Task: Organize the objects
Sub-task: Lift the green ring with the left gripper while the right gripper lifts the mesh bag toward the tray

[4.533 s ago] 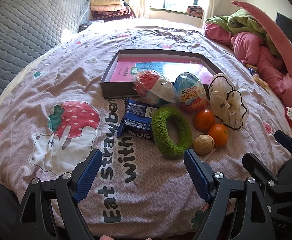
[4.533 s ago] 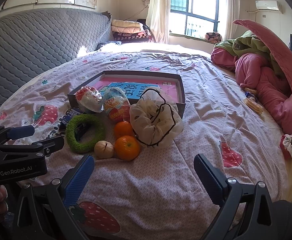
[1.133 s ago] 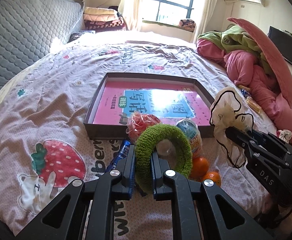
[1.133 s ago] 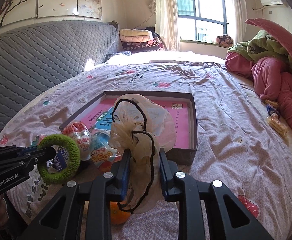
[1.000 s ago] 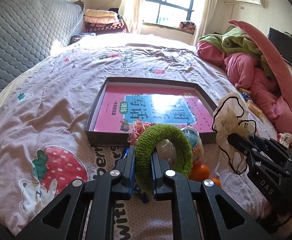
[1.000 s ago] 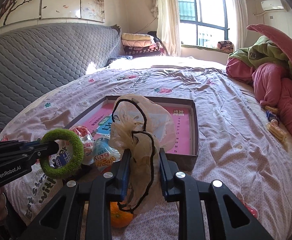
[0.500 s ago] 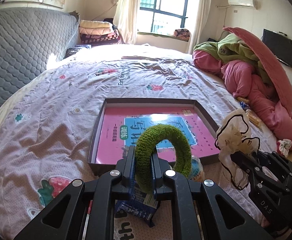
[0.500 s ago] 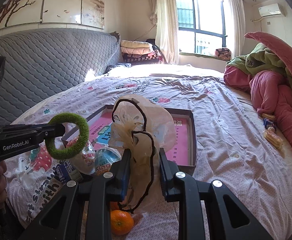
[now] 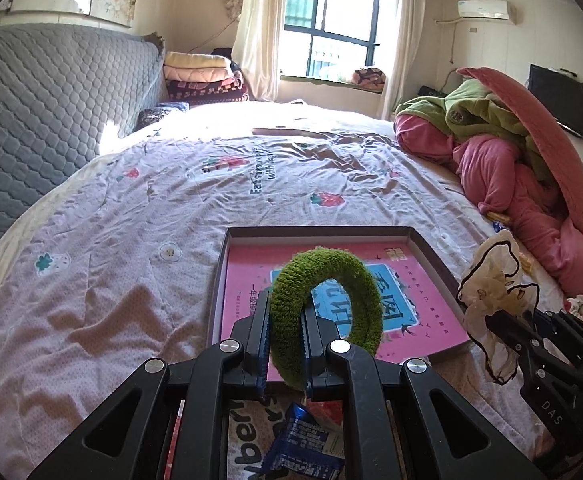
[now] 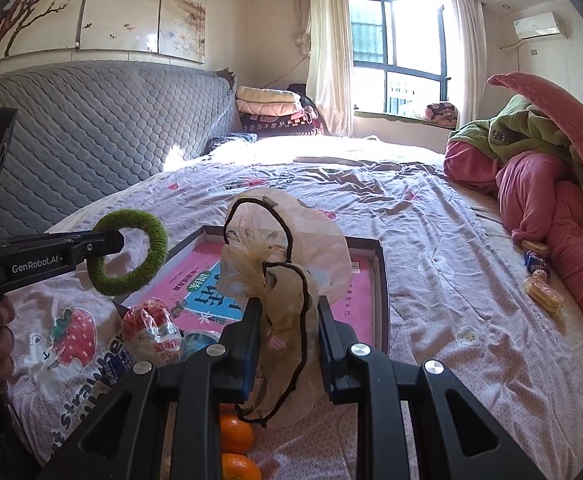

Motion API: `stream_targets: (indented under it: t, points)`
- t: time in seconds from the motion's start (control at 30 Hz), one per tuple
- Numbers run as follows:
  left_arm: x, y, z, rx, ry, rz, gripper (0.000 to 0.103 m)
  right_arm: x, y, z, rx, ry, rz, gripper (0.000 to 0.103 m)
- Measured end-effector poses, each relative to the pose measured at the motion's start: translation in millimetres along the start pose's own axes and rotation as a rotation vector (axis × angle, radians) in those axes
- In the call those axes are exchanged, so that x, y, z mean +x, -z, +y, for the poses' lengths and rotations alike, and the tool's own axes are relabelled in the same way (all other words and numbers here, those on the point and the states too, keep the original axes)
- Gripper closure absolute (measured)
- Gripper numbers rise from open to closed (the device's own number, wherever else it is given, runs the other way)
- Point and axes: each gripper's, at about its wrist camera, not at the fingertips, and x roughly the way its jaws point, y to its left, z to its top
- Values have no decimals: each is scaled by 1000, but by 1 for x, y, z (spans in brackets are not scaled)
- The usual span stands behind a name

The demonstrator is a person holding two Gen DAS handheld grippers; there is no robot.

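My left gripper point(image 9: 285, 320) is shut on a fuzzy green ring point(image 9: 355, 280) and holds it in the air above the near edge of a shallow dark box point(image 9: 435, 256) with a pink book inside. The ring also shows in the right wrist view point(image 10: 147, 236). My right gripper point(image 10: 285, 320) is shut on a cream frilly scrunchie with black trim point(image 10: 275, 248), lifted over the box point(image 10: 381, 280). The scrunchie also shows at the right of the left wrist view point(image 9: 491, 280).
On the strawberry bedspread point(image 9: 111, 260) below lie a blue snack packet point(image 9: 311, 440), wrapped chocolate eggs point(image 10: 151, 332) and two oranges point(image 10: 235, 436). A pile of pink and green bedding point(image 9: 523, 160) lies at the right. A grey quilted headboard point(image 9: 31, 100) is at the left.
Both grippers have risen and moved forward with their loads, from just above the pile of objects to over the box's near edge. The objects on the bed have dropped low in view.
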Motion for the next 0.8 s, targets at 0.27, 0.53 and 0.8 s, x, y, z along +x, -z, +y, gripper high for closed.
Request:
stream_targets:
  t: [0.27,0.53,0.8]
  points:
    - [10,-13,9,-23,3,-3,90,6,-14,6,-18,-2,-30,77]
    - [16,-22,5,-16,14,-25,90,10,-25,7,-31,3,-58,77]
    - [25,-30,1,-8,30,-25,90,16,-36,4,-38,3,-77,77]
